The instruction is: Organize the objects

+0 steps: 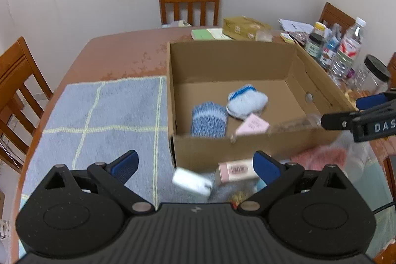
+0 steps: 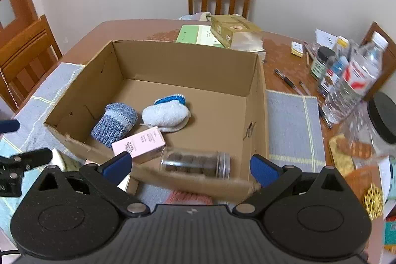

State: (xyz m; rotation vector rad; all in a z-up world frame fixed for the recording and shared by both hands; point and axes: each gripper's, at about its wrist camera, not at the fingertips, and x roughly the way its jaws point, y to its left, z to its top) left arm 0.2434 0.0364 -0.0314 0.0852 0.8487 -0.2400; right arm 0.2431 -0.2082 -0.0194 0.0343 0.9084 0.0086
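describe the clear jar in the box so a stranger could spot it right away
Find the open cardboard box on the table. Near its front wall, beside a pink carton, the clear jar lies on its side. It alone is see-through, with dark round pieces stacked inside.

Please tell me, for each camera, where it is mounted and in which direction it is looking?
Left wrist: sits on the left gripper, looks forward over the cardboard box; open jaws and the right gripper's tip show.
Right wrist: sits on the right gripper, looks into the box from its near edge; own open jaws show.
Shared: the box, rolled socks, pink carton.
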